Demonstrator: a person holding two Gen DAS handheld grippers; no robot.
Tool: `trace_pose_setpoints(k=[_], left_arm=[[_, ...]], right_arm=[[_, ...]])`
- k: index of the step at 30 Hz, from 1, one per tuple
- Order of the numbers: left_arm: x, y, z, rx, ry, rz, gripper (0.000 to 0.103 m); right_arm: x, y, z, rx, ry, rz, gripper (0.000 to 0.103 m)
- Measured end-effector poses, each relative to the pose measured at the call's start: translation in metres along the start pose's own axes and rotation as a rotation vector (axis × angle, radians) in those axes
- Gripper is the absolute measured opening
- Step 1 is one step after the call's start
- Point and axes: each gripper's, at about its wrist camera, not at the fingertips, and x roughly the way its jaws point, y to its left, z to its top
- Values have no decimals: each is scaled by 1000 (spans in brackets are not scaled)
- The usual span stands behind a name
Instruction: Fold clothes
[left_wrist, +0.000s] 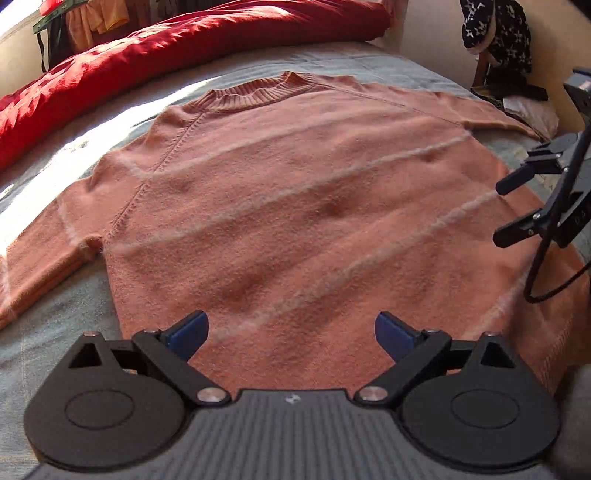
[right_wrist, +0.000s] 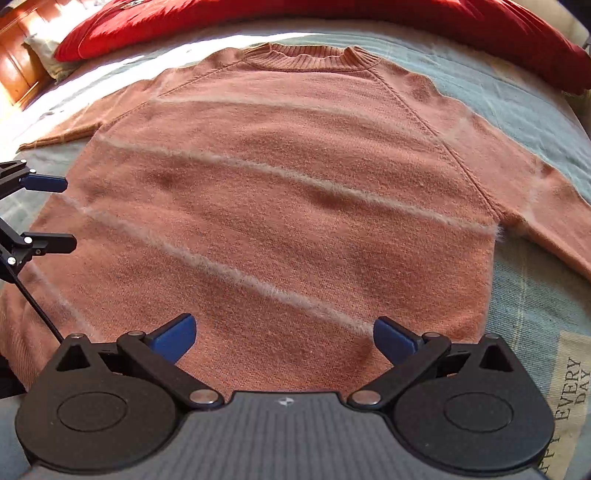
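Note:
A salmon-pink knit sweater (left_wrist: 295, 192) with thin pale fuzzy stripes lies flat on the bed, collar away from me and both sleeves spread out; the right wrist view shows the same sweater (right_wrist: 280, 192). My left gripper (left_wrist: 291, 330) hovers open over the hem area, nothing between its blue pads. My right gripper (right_wrist: 284, 334) is open above the hem too, holding nothing. From the left wrist view, the right gripper (left_wrist: 511, 210) shows at the right edge, over the sweater's side. The left gripper (right_wrist: 61, 214) shows at the left edge of the right wrist view.
A pale blue-grey bedspread (left_wrist: 55, 354) covers the bed. A red duvet (left_wrist: 184, 40) is bunched along the far side, seen again as the red duvet (right_wrist: 369, 14). A dark star-patterned cloth (left_wrist: 498, 29) hangs at the far right. A printed label (right_wrist: 570, 387) lies near the right front.

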Motion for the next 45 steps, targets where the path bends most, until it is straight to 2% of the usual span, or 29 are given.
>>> trace_pose_setpoints(k=[2, 5, 7, 9, 13, 17, 21, 24, 27, 32, 35, 37, 39, 41, 45], left_arm=[[2, -15, -19, 45, 58, 7, 97], [-10, -24, -40, 79, 75, 26, 98], [-17, -21, -39, 65, 103, 23, 97], [-23, -19, -32, 60, 71, 26, 97], [-10, -18, -20, 43, 32, 3, 97], [-2, -16, -36, 18, 69, -6, 98], [-18, 3, -41, -66, 91, -30, 98], [-24, 35, -36, -164, 49, 29, 98], [-22, 75, -27, -288, 5, 102, 98], [-27, 152, -21, -598, -110, 116, 97], [-29, 200, -31, -809, -169, 118, 96], [-30, 229, -41, -902, -196, 137, 92], [-35, 259, -52, -991, -231, 157, 82], [-40, 289, -64, -1085, -273, 177, 78], [-53, 336, -93, -1247, -352, 187, 77]], right_arm=[[4, 9, -12, -110, 38, -15, 103], [2, 15, -31, -243, 73, -46, 103], [-3, 17, -31, -267, 77, -51, 103], [-10, 20, -28, -280, 73, -53, 103], [-2, 32, -8, -251, 24, -24, 103], [13, 39, -11, -209, 51, -36, 103], [8, 30, -6, -134, 88, -17, 103], [6, 25, 5, -82, 84, -47, 103], [6, 26, 24, -33, 44, -43, 103], [17, 37, 57, 60, 14, 16, 103], [23, 49, 71, 79, 15, 50, 103], [27, 57, 81, 74, 18, 63, 103], [31, 66, 91, 69, 23, 71, 103], [36, 73, 101, 82, 25, 81, 103], [46, 88, 122, 110, 28, 102, 103]])
